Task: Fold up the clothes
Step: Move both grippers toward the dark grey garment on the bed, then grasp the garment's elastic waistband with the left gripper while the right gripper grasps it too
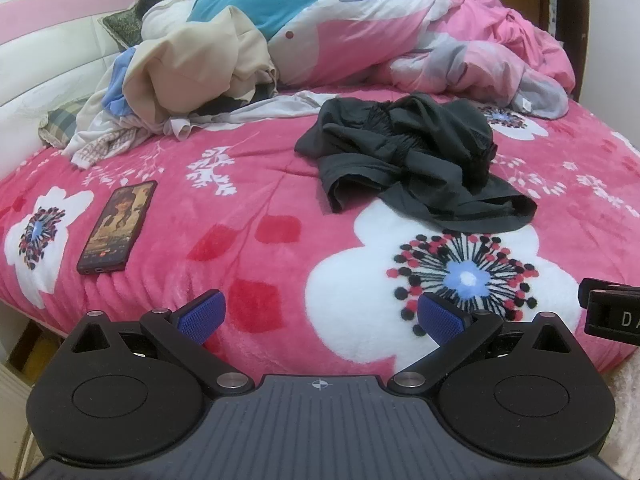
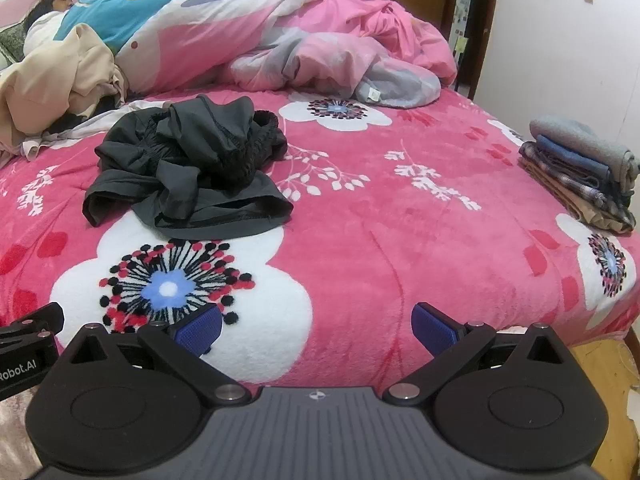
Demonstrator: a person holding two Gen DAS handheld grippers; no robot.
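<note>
A crumpled dark grey garment point(image 1: 412, 160) point(image 2: 192, 168) lies on the pink flowered blanket point(image 1: 260, 184) point(image 2: 380, 216), in the middle of the bed. My left gripper point(image 1: 320, 316) hangs open over the bed's near edge, well short of the garment, with nothing between its blue pads point(image 1: 202, 314). My right gripper point(image 2: 318, 326) is open too, at the near edge and to the right of the garment, its blue pads point(image 2: 434, 330) empty. Each gripper's body shows at the edge of the other's view.
A phone point(image 1: 118, 226) lies on the blanket at the left. A heap of unfolded clothes point(image 1: 180, 80) sits at the back left. A person sleeps under a pink quilt point(image 1: 400, 28) along the back. A stack of folded clothes point(image 2: 584, 172) rests near the bed's right edge.
</note>
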